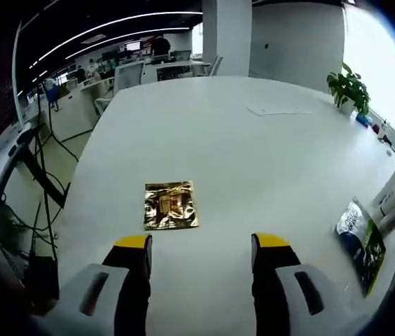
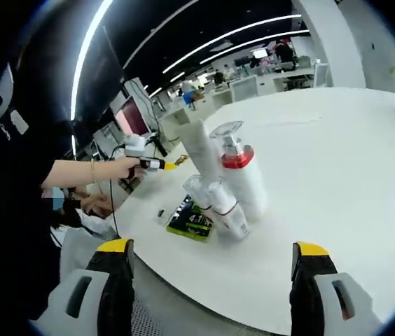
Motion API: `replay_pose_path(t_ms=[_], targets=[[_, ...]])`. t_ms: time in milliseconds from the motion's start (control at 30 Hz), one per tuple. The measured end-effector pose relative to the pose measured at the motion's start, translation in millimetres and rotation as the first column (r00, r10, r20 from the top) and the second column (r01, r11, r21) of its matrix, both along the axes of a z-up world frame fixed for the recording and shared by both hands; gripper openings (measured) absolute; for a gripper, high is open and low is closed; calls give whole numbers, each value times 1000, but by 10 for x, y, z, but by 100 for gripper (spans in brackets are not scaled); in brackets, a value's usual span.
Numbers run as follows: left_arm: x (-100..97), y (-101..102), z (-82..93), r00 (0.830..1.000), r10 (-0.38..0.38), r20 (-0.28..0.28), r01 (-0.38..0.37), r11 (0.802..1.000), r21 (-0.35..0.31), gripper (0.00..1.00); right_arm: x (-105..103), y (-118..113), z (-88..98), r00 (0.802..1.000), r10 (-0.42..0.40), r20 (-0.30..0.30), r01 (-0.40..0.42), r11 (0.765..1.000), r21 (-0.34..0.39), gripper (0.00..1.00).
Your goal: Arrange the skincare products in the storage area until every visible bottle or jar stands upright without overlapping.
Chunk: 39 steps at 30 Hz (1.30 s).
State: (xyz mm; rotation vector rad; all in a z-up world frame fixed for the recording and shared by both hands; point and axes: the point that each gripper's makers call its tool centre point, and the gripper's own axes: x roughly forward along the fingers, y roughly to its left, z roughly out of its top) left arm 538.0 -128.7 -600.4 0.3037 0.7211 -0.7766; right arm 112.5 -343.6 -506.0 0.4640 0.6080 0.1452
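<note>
Jaws of left gripper (image 1: 201,255) stand wide apart, holding nothing, low over white table (image 1: 253,154). Right gripper (image 2: 213,260) also gapes empty; bottles (image 2: 229,178) cluster at frame centre, beyond its tips.

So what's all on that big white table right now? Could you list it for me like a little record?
surface: white table
left gripper: open, holding nothing
ahead of it: gold foil sachet, lying flat
right gripper: open, holding nothing
ahead of it: cluster of white bottles, tallest with a red band
beside the bottles: green packet, lying flat
background: potted plant
</note>
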Motion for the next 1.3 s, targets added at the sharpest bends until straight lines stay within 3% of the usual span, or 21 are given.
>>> replay_pose_path(t_ms=[67, 133, 200, 267, 300, 400, 467, 533, 567, 633, 700, 733, 833, 867, 967, 1067, 1167, 1200, 1300], targets=[[106, 11, -25, 1000, -9, 6, 9, 1000, 21, 50, 19, 3, 1, 1000, -5, 2, 5, 1000, 15, 95], [141, -7, 14, 997, -72, 36, 69, 996, 63, 47, 17, 15, -23, 1000, 0, -8, 0, 1000, 11, 95], [131, -62, 56, 979, -197, 44, 191, 974, 121, 44, 9, 7, -45, 1000, 1, -17, -1, 1000, 7, 95], [147, -117, 99, 949, -311, 47, 299, 939, 171, 36, 3, -6, -50, 1000, -1, -18, 2, 1000, 4, 95], [229, -128, 102, 938, -344, 46, 327, 921, 210, 34, 1, -12, -56, 1000, -4, -20, 4, 1000, 3, 95], [261, -203, 81, 924, -381, -22, 376, 901, 216, 36, 8, -10, -67, 1000, -13, -28, 13, 1000, 8, 95], [452, -141, 59, 910, -413, -14, 400, 871, 284, 31, 5, -23, -78, 999, -17, -32, 18, 1000, 11, 94], [462, -126, 26, 896, -441, -58, 435, 843, 316, 27, 0, -35, -90, 999, -19, -36, 19, 1000, 8, 94], [539, -178, 27, 876, -481, -49, 468, 818, 336, 25, -1, -37, -96, 999, -19, -38, 19, 1000, 7, 94], [559, -197, -1, 856, -511, -80, 504, 789, 352, 23, -2, -29, -106, 999, -17, -45, 17, 1000, 8, 94], [601, -173, -34, 826, -556, -97, 542, 736, 405, 23, -3, -32, -112, 999, -17, -46, 17, 1000, 4, 94], [605, -139, -76, 812, -568, -132, 563, 705, 431, 21, -3, -30, -114, 999, -19, -49, 20, 1000, 4, 94], [613, -126, -160, 785, -598, -163, 598, 660, 455, 20, 5, -31, -110, 998, -29, -49, 29, 1000, 6, 94], [647, -141, -190, 787, -595, -166, 597, 663, 453, 20, 8, -34, -107, 998, -33, -49, 33, 999, 7, 94], [680, -188, -184, 773, -610, -175, 614, 649, 450, 16, 11, -31, -110, 998, -36, -52, 36, 999, 8, 94], [734, -193, -200, 758, -625, -187, 628, 621, 469, 16, 17, -21, -123, 998, -34, -58, 34, 999, 10, 94], [718, -199, -212, 751, -622, -219, 642, 614, 460, 14, 24, -12, -139, 997, -33, -64, 34, 999, 11, 94], [712, -196, -216, 754, -616, -228, 641, 617, 457, 13, 24, -8, -143, 997, -31, -66, 32, 999, 11, 93], [720, -212, -243, 778, -578, -246, 621, 652, 435, 12, 26, -4, -155, 997, -30, -70, 31, 999, 13, 93]])
